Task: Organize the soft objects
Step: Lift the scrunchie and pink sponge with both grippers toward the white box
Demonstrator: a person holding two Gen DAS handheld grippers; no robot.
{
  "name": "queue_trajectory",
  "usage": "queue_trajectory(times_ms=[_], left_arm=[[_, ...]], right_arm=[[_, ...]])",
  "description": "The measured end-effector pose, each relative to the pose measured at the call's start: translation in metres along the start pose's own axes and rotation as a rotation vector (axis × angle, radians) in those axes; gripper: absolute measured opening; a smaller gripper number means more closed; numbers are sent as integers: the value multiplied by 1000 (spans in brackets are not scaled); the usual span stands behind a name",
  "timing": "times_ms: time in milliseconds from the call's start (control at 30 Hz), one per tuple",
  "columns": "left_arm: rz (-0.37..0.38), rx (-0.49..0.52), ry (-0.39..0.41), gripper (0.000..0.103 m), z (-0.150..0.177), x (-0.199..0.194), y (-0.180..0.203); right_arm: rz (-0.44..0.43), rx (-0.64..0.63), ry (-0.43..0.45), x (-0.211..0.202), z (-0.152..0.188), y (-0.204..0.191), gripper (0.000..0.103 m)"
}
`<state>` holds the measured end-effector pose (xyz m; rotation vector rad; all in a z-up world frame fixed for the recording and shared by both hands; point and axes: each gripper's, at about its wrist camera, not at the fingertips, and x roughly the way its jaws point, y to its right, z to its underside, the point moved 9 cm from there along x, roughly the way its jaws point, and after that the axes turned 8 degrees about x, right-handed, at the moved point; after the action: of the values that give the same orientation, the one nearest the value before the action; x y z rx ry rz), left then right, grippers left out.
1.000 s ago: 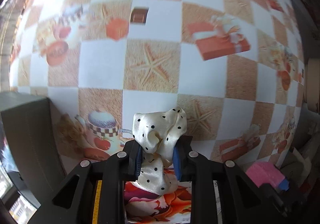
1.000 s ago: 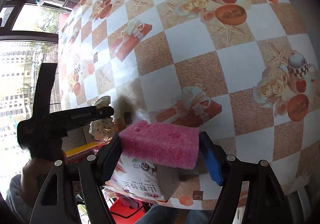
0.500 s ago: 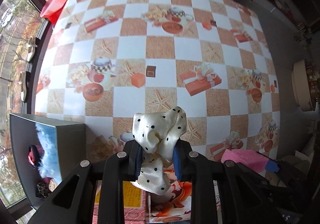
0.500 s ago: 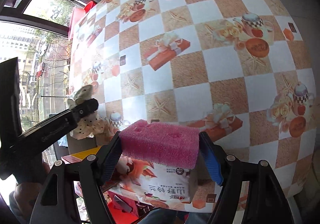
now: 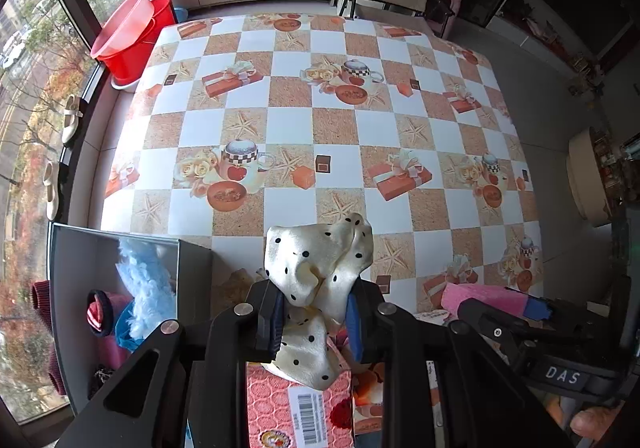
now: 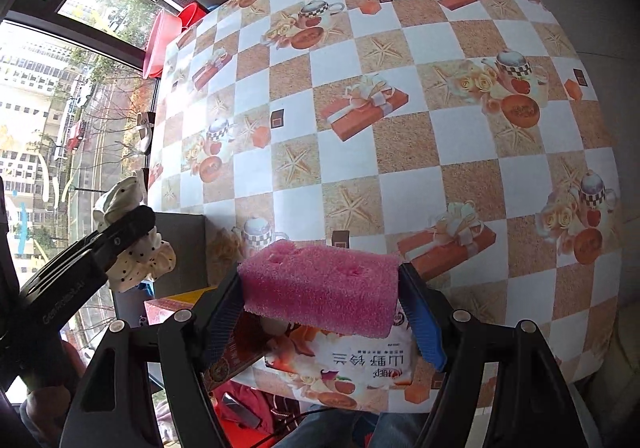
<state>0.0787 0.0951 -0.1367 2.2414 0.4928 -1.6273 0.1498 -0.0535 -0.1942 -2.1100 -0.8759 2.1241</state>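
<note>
The left gripper (image 5: 316,312) grips a cream polka-dot scarf (image 5: 320,268) at bottom centre of the left wrist view, its jaws closed tight on the bunched cloth, which bulges above the fingers and hangs below them. The scarf is held above a pink patterned packet (image 5: 298,404) with a barcode label, at the bottom edge of the frame. At lower left stands a grey box (image 5: 68,288), open at the top, with blue fluff (image 5: 146,280) and a red-and-navy roll (image 5: 98,314) inside. The checkered tablecloth (image 5: 332,127) fills the middle of the frame; a red tub (image 5: 132,35) sits off its upper left corner.

The right gripper (image 6: 320,308) holds a pink sponge (image 6: 320,288) at bottom centre of the right wrist view, jaws partly open and pressed on the two ends of the block. The sponge is held above a printed bag (image 6: 352,364) with Chinese lettering at the near table edge. In that view the left gripper and scarf show at middle left, in front of the grey box. In the left wrist view the sponge shows at lower right, beside the right gripper's dark frame.
</note>
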Motion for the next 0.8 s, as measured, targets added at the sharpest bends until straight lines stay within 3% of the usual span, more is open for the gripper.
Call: queue_trajectory(times_ms=[800], left_arm=[[88, 70, 50, 27, 77, -59, 5]], right_arm=[[66, -33, 45, -29, 63, -7, 76]])
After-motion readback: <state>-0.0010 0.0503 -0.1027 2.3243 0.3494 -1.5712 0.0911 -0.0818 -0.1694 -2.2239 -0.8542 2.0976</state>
